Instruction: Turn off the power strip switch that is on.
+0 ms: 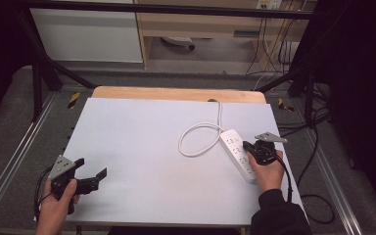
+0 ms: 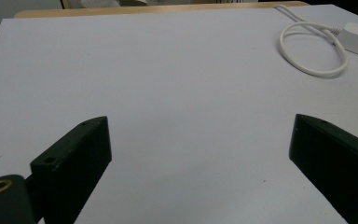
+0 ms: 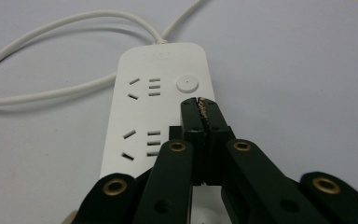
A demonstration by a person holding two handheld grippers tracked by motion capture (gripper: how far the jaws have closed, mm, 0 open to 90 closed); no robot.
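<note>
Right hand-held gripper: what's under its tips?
The white power strip lies under the right hand-held gripper, whose jaws are closed just short of the round button. Two socket groups show beside it; the strip's near end is hidden by the gripper.

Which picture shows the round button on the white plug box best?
The right gripper view: the round button on the power strip is close and sharp. The high view shows the strip small, its button too tiny to tell. The left gripper view catches just the strip's end.

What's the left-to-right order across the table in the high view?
left gripper → looped white cable → white power strip → right gripper, over the strip, so the last two overlap somewhat.
</note>
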